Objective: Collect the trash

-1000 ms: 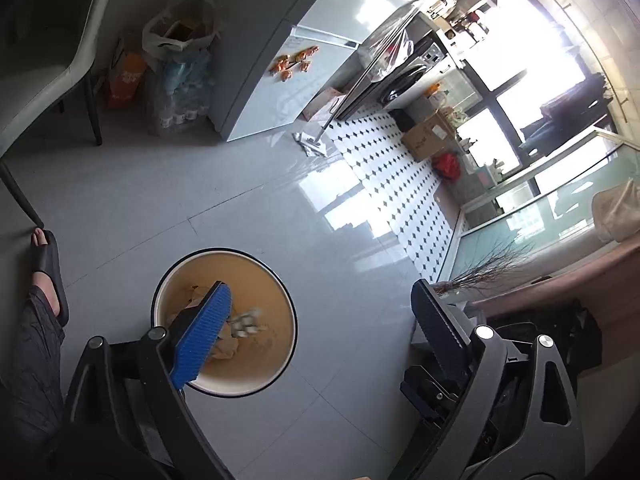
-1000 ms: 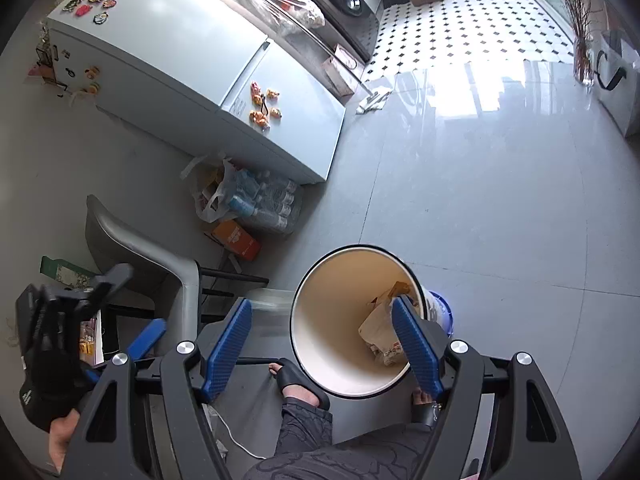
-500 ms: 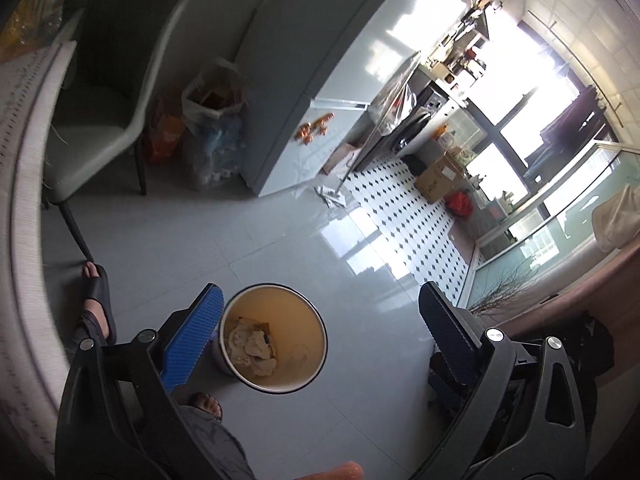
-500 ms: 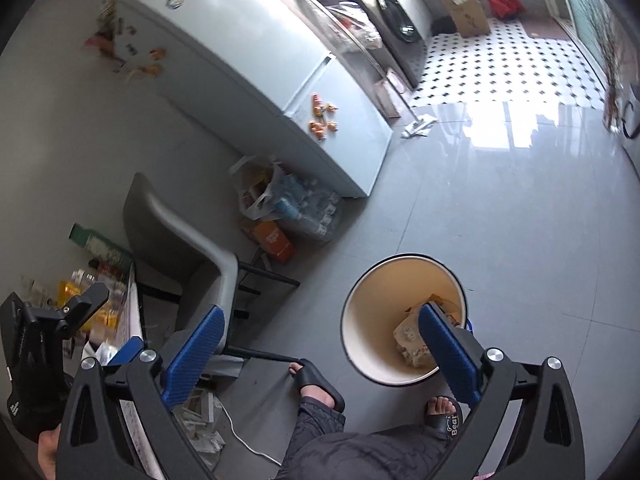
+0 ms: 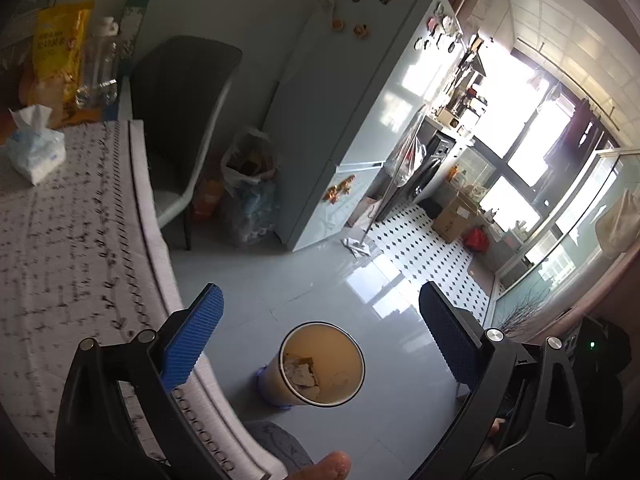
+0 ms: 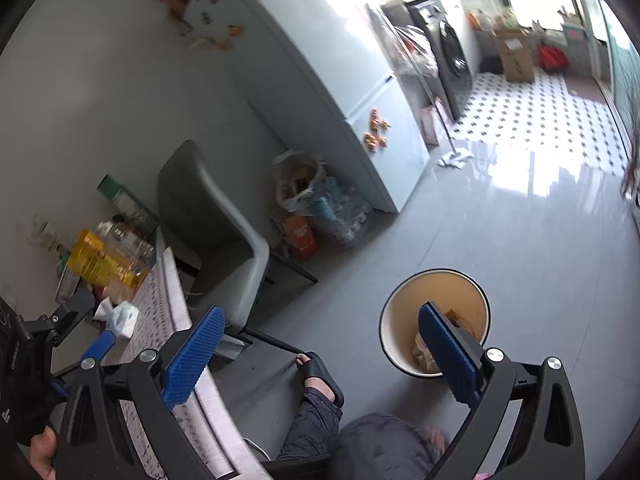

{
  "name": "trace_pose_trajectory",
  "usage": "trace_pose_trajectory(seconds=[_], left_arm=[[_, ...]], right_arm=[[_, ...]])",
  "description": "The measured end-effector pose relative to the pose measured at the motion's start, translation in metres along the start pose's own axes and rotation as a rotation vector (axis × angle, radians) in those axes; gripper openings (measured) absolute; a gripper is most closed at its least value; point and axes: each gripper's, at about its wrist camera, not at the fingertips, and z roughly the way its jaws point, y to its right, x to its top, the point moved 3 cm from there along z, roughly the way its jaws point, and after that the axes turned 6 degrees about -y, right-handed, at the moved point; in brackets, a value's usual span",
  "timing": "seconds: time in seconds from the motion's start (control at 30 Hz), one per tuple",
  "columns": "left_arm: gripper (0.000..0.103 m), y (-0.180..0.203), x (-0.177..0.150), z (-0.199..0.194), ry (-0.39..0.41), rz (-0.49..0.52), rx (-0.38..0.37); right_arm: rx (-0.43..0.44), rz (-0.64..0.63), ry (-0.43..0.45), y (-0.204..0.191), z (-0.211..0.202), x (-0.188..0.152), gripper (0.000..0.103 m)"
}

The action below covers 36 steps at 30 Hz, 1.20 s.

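While both the left tool (image 5: 316,332) and the right tool (image 6: 316,352) stand spread apart and empty, crumpled trash (image 5: 302,372) already lies inside the bin (image 5: 352,344) on the floor. Judged remaining: the tabletop (image 5: 60,240) may hold further pieces, though none is identifiable.

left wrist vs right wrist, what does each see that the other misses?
Left wrist only: the big sunlit window and dried branches at the glass partition. Right wrist only: the person's sandalled foot, and the left hand-held gripper over the table. Both: trash bin holding crumpled paper, grey chair, fridge, tissue pack. Both grippers open, empty.
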Motion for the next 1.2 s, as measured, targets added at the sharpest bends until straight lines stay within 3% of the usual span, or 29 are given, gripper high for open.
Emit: trace_pose_trajectory(seconds=[0.47,0.7,1.2], left_arm=[[0.097,-0.04,-0.011,-0.089,0.1,0.0,0.083],[0.097,-0.057,-0.019,-0.132,0.158,0.003,0.151],[0.097,-0.094,-0.049,-0.208,0.224,-0.03,0.263]], right_arm=[[0.01,-0.183,-0.015,-0.078,-0.036,-0.015,0.095],[-0.025,-0.26,0.033,-0.115,-0.053,-0.025,0.095],[0.076,-0.441,-0.013,-0.189,-0.077,-0.084,0.095]])
